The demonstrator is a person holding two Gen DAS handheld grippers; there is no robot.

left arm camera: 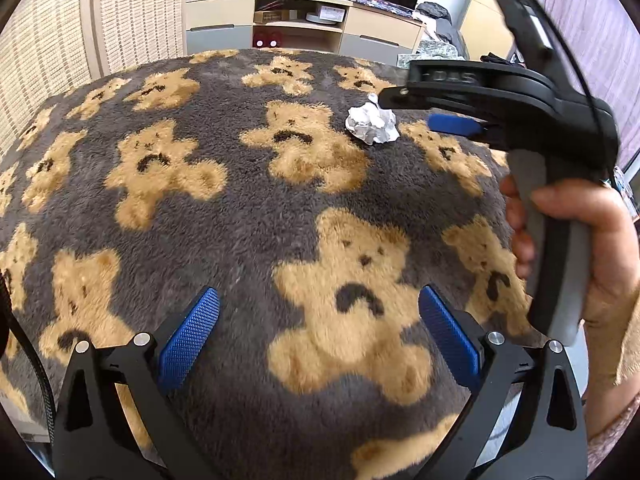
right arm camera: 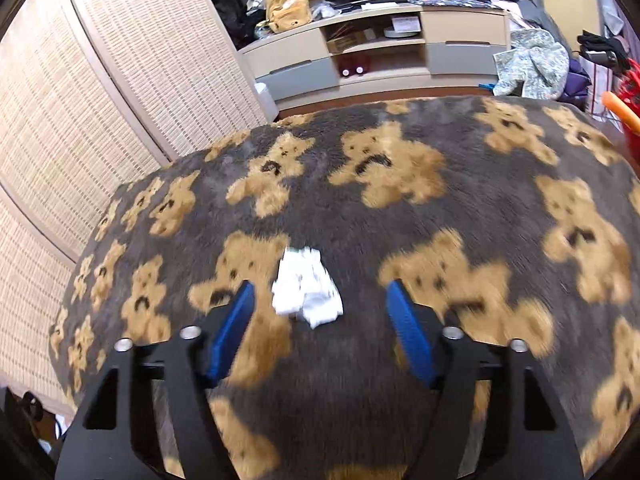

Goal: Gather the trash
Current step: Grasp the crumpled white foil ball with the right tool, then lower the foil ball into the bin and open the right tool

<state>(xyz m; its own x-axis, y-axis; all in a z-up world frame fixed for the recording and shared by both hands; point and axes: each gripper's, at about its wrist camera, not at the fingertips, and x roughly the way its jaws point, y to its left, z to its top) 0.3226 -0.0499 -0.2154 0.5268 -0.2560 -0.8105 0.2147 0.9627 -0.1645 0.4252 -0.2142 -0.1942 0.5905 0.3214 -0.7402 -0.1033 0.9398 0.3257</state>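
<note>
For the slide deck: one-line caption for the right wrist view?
Open right gripper approaches crumpled white paper wad lying on grey fleece teddy-bear blanket.

Grey teddy-bear blanket [left arm camera: 248,216], beige media cabinet [right arm camera: 376,52], woven screen [right arm camera: 100,92], yellow bag [right arm camera: 286,10]

left gripper [left arm camera: 320,320]: jaws spread wide, blue ribbed pads [left arm camera: 192,332] angled outward, nothing between them; pointing forward and slightly down.
right gripper [right arm camera: 320,320]: jaws likewise wide apart, blue pads [right arm camera: 234,328] empty; in the left wrist view it shows from the side at upper right, black body level, fingers pointing left.
right hand [left arm camera: 592,248]: bare, wrapped around the grey handle, thumb across the front, fingers curled behind.
</note>
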